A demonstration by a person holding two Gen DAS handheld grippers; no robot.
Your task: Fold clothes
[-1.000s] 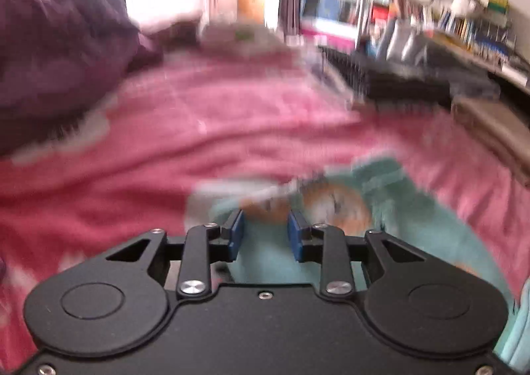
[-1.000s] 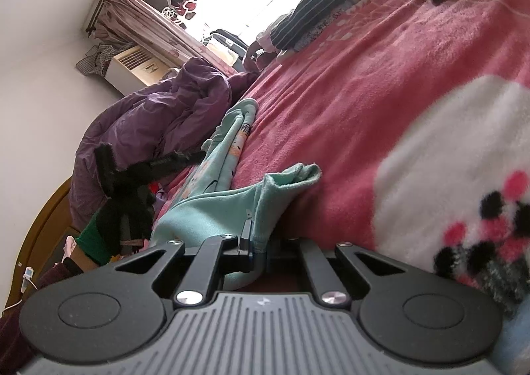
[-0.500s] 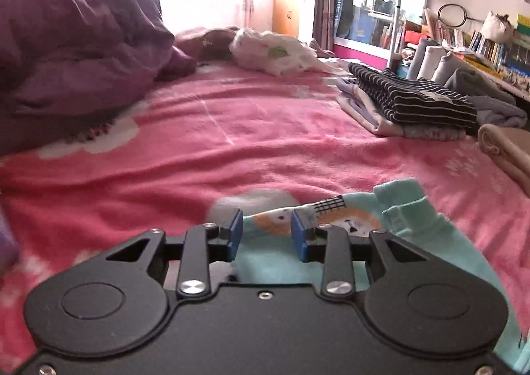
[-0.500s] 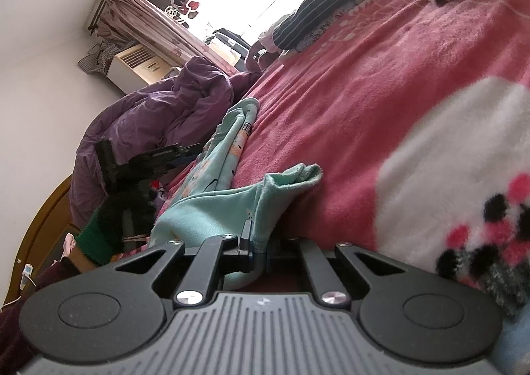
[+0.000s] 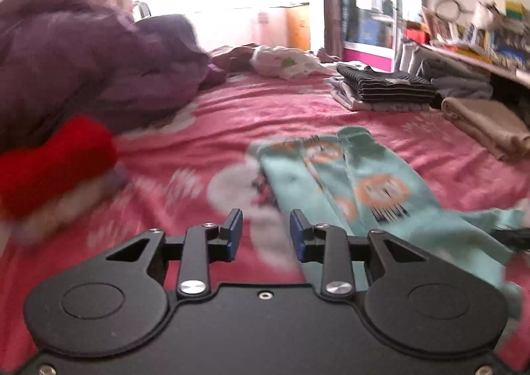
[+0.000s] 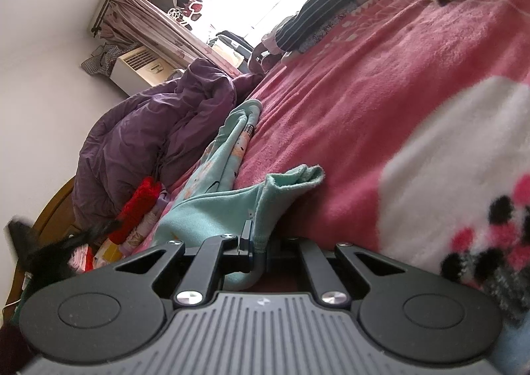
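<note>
The right gripper (image 6: 256, 244) pinches a folded edge of the mint-green printed cotton garment (image 6: 215, 203), its jaws clamped tight on the cloth. The left gripper (image 5: 265, 231) hangs over the pink fleece blanket (image 5: 232, 117) with its blue pads (image 5: 236, 226) a narrow gap apart and nothing between them; the garment (image 5: 357, 183) lies just to their right, stretched flat across the blanket. To the left sits a red knitted piece (image 5: 49, 163), blurred, below a heaped purple quilt (image 5: 82, 67). Farther off rests a folded stack topped by dark striped cloth (image 5: 384, 83), with a folded beige cloth (image 5: 483, 126) near it.
</note>
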